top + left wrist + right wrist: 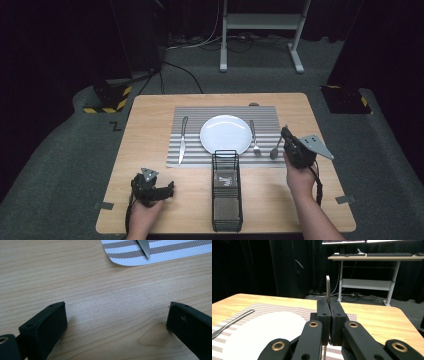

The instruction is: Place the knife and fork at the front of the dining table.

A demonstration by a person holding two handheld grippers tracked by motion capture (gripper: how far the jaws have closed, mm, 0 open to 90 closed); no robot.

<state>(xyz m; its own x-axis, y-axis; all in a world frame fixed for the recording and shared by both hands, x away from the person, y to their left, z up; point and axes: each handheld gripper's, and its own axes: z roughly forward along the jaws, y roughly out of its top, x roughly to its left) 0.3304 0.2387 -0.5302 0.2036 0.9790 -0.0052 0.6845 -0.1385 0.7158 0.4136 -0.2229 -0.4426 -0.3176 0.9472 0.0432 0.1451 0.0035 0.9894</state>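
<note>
While the knife, plate and fork are lying set, the right gripper is clamping the spoon for placing; the left gripper is resting wide open.

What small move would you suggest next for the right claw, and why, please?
Probably lower it a little and lay the spoon on the placemat beside the fork. The right claw is shut on the spoon's handle, its bowl hanging just right of the fork.
</note>
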